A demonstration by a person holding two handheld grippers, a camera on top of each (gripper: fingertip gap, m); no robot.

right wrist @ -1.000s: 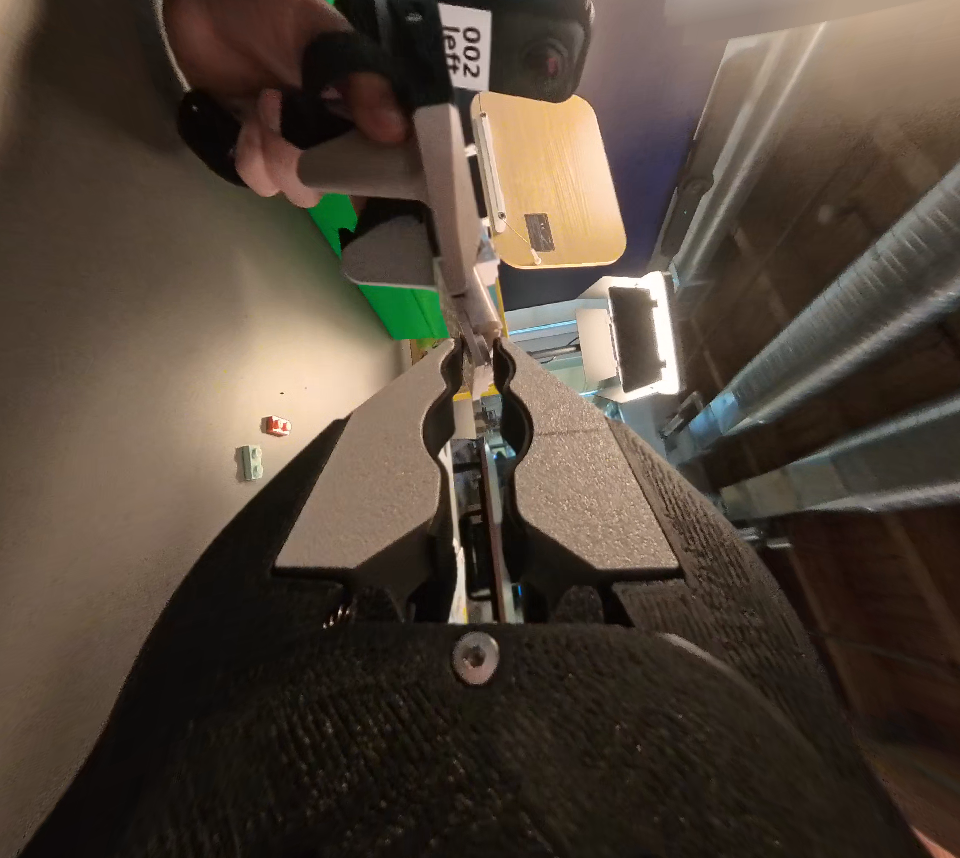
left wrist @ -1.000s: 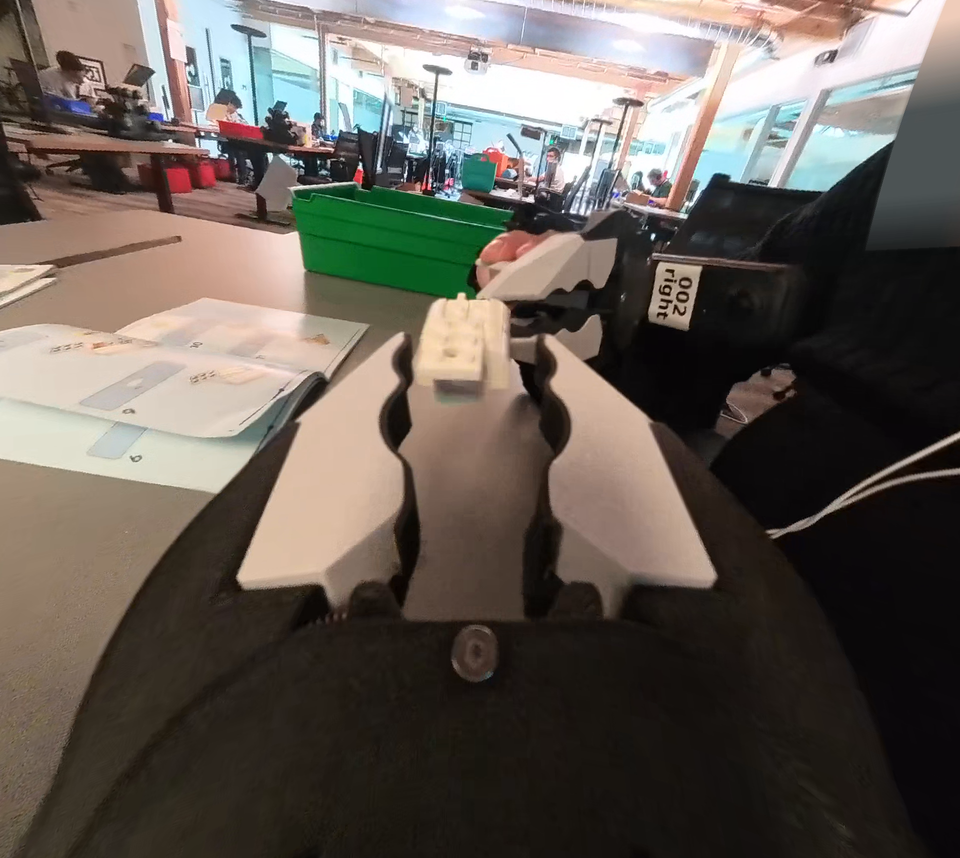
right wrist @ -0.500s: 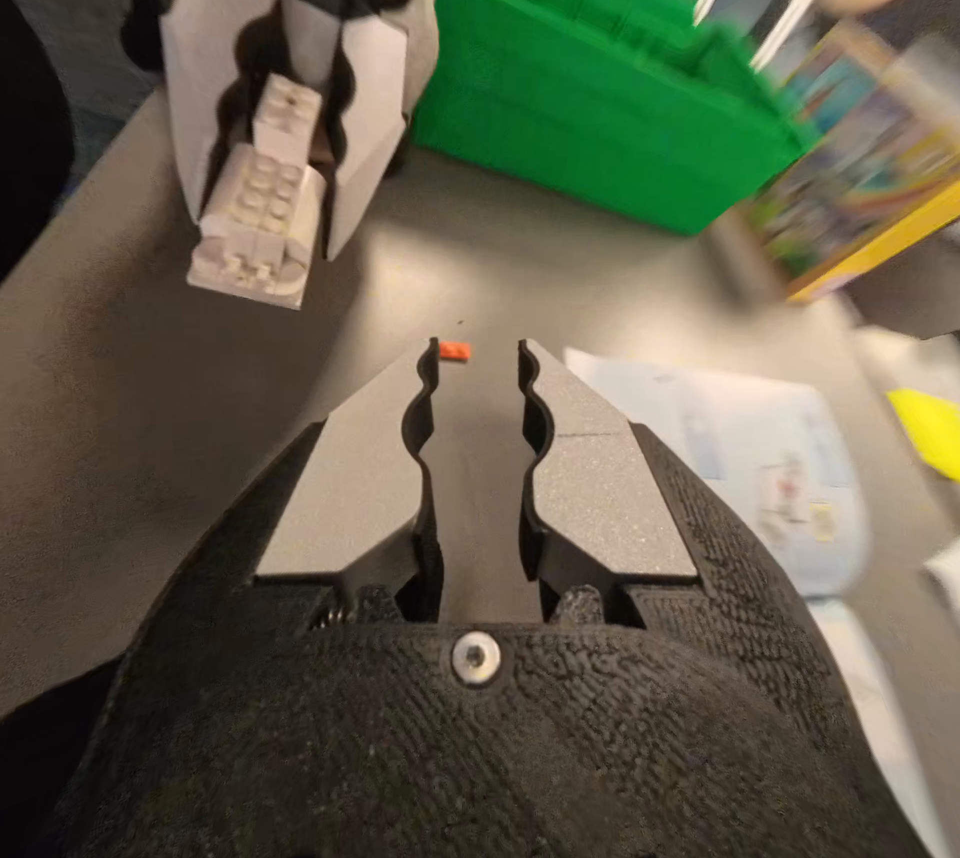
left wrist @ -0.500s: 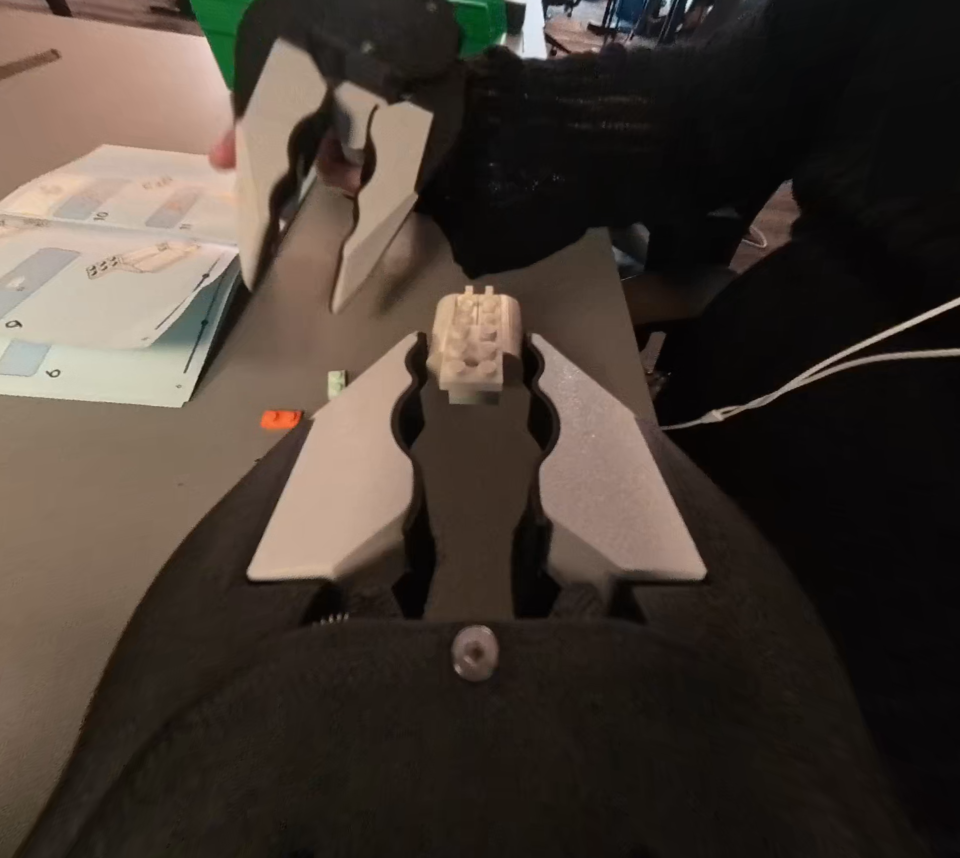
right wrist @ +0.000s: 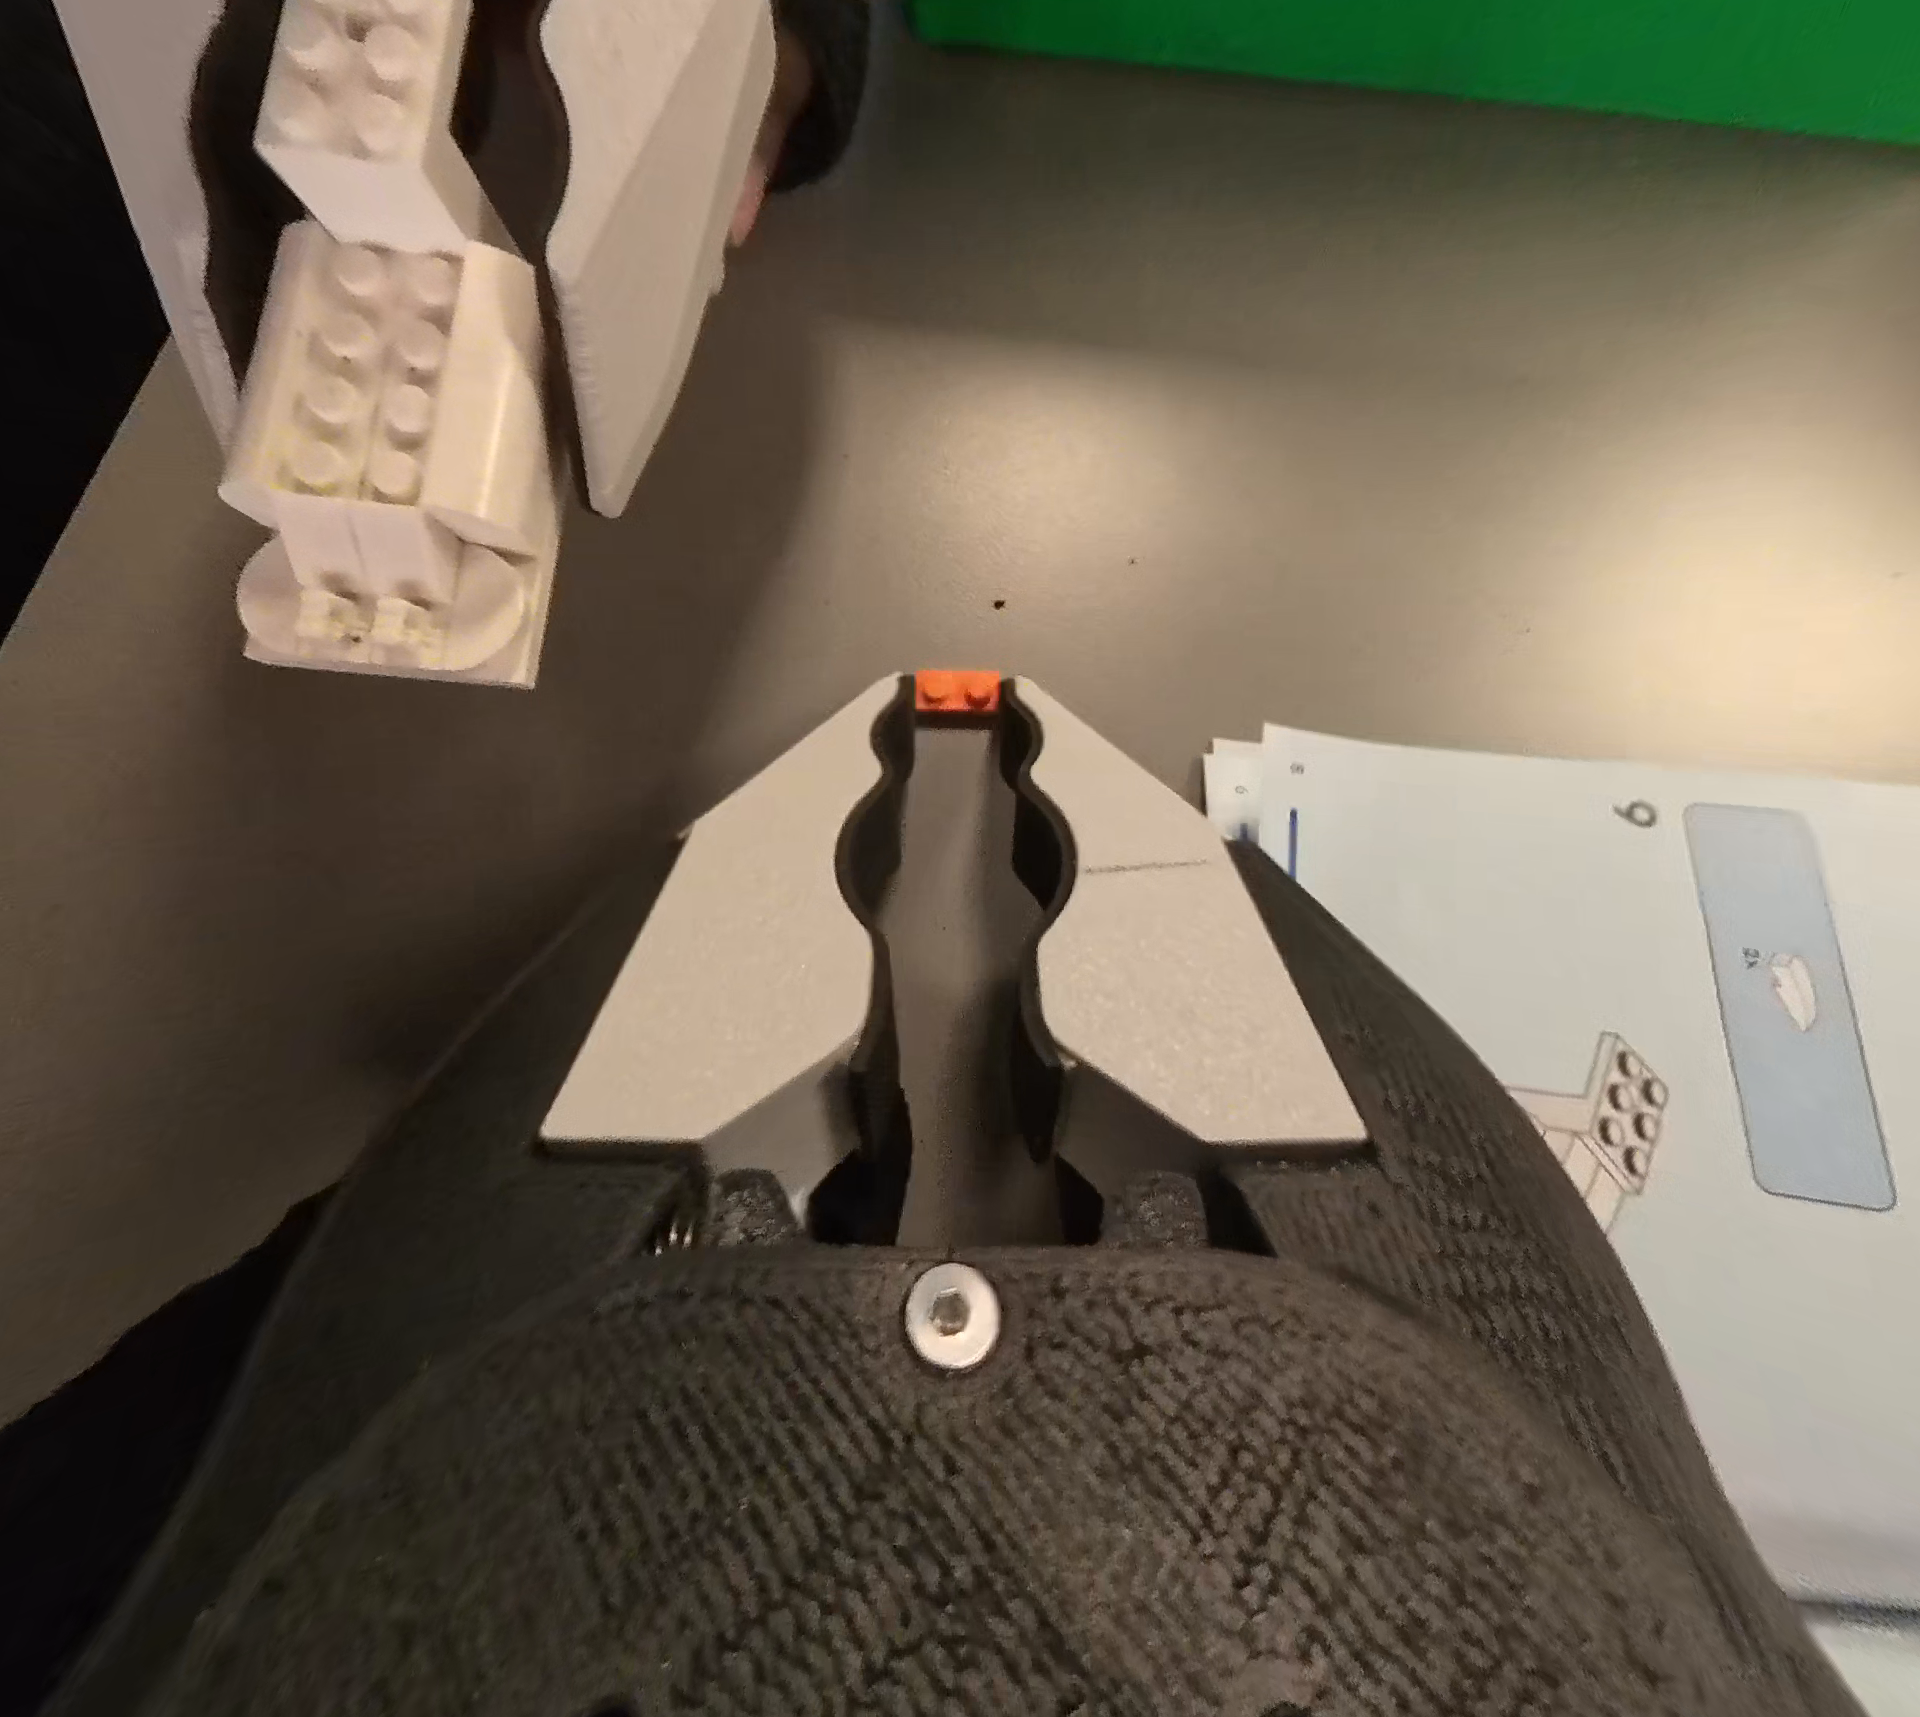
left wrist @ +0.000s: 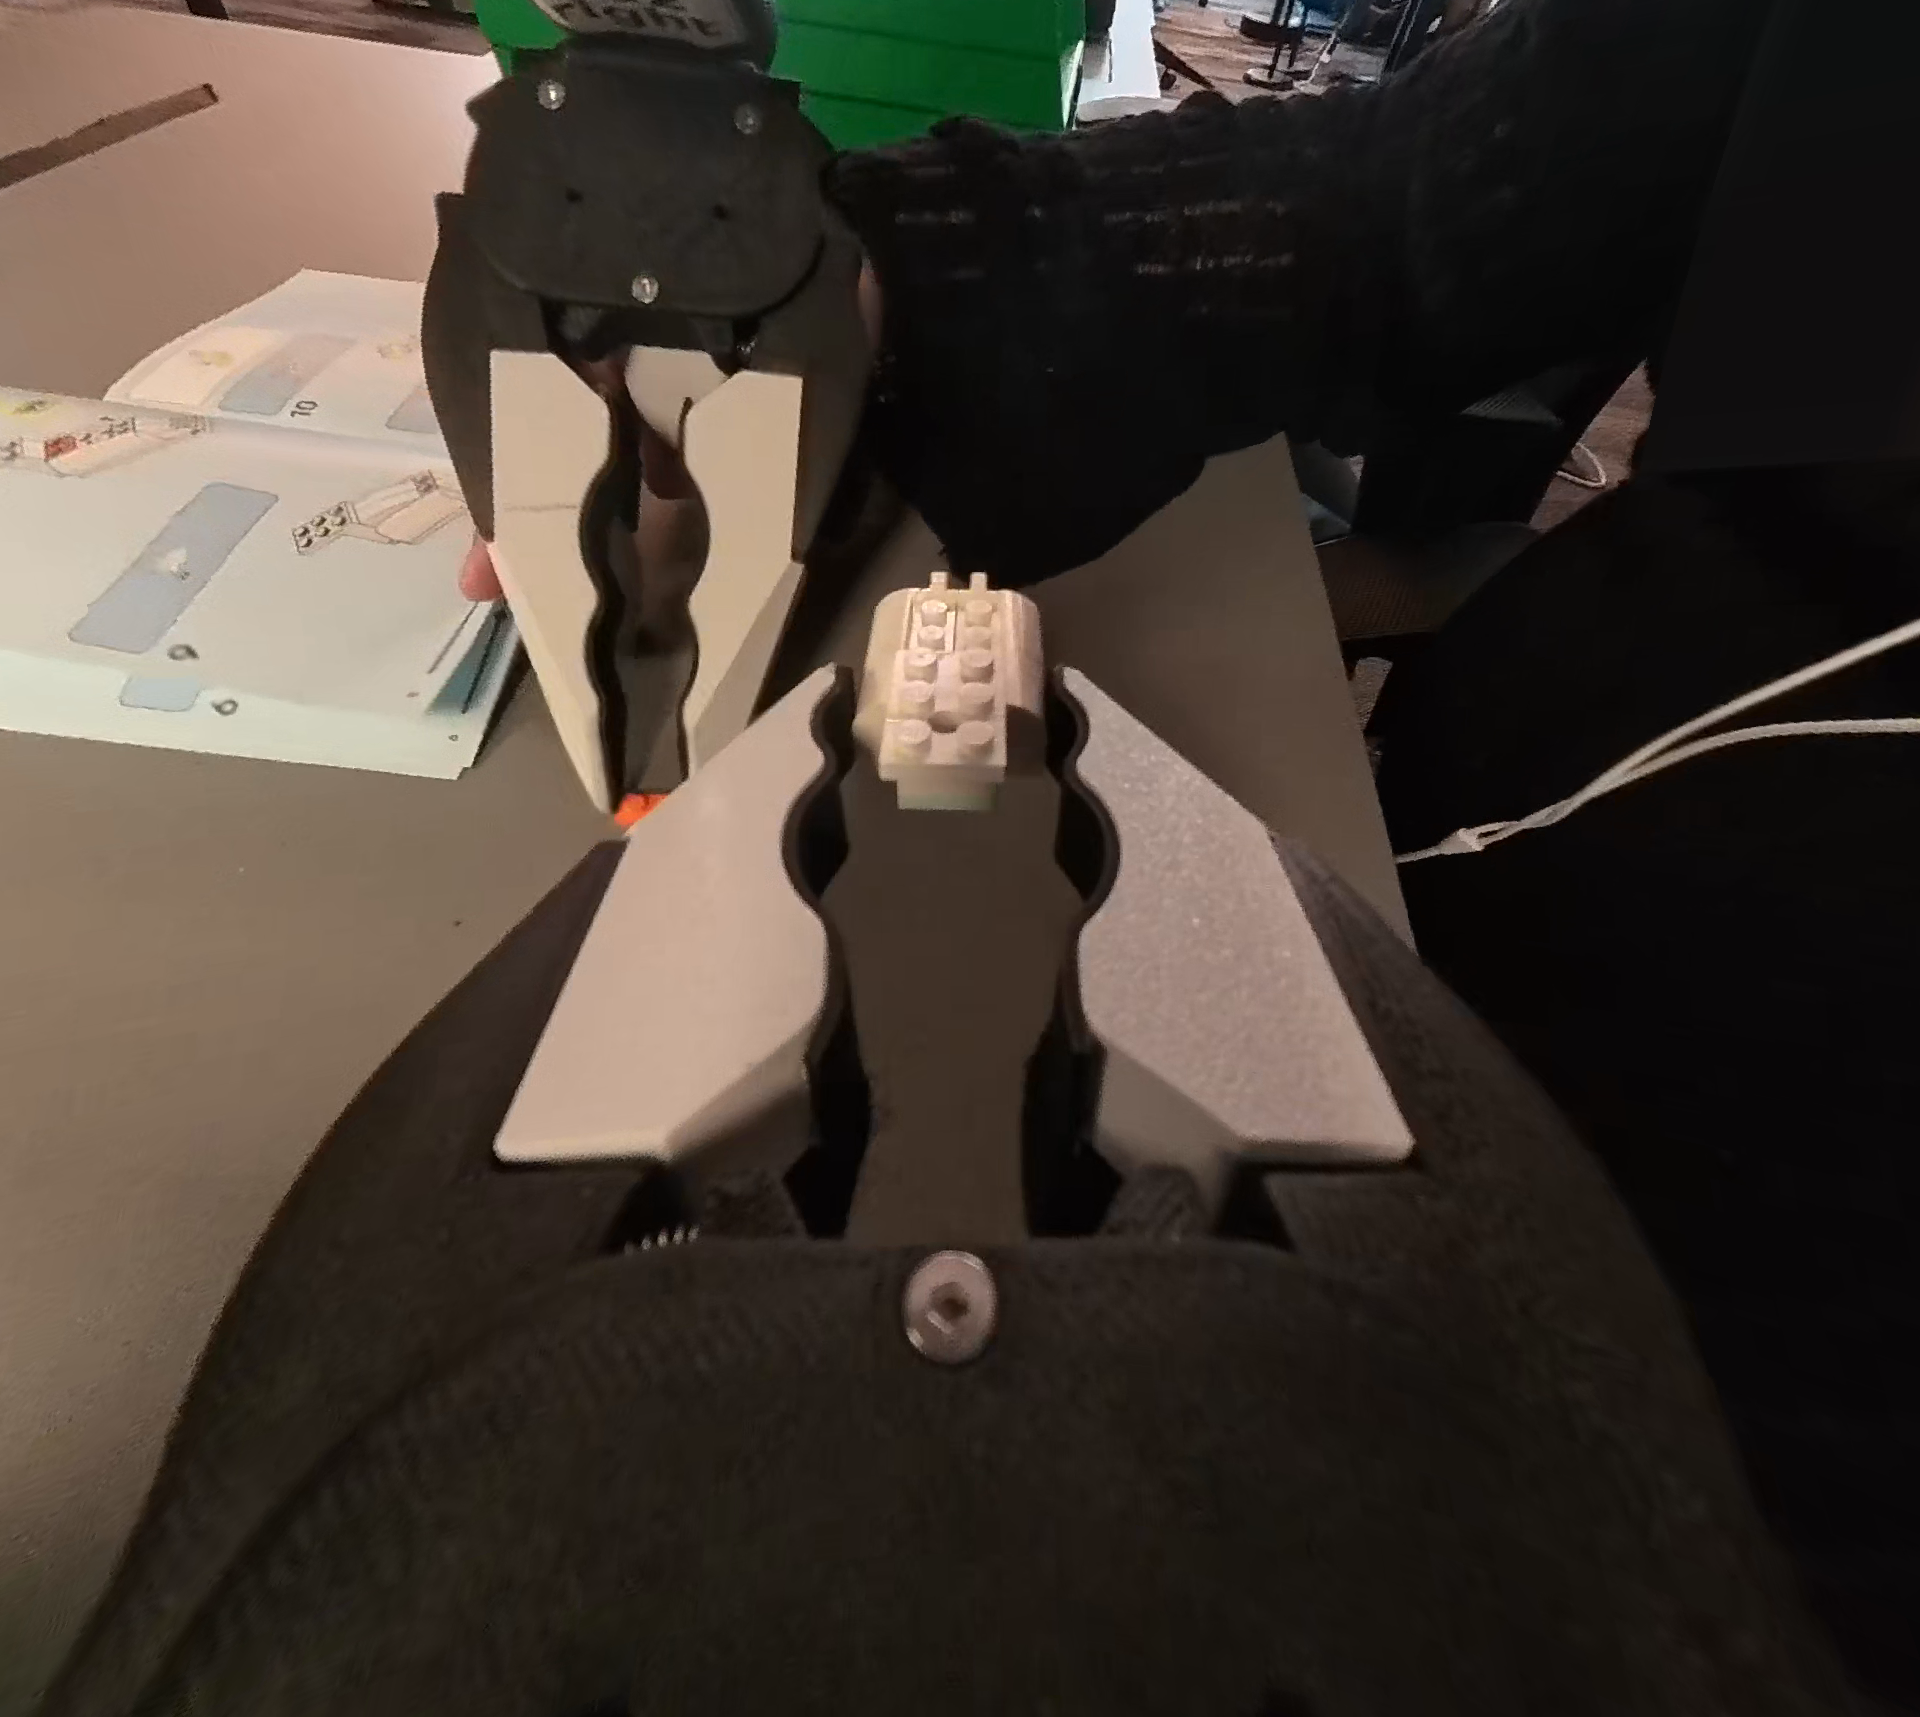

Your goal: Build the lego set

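My left gripper is shut on a white lego assembly and holds it above the grey table. It also shows in the right wrist view at the top left, with the white assembly sticking out past its fingertips. My right gripper points down at the table, its tips closed on both sides of a small orange brick that lies on the table. In the left wrist view the right gripper stands just left of the left gripper, with the orange brick under its tips.
An open instruction booklet lies on the table left of the grippers and shows at the right in the right wrist view. A green bin stands behind. A black sleeve reaches across. The table edge runs close on the right.
The right gripper has come down to the table and narrowed its jaws around the orange brick. The left gripper still holds the white assembly, now tilted more toward the table.
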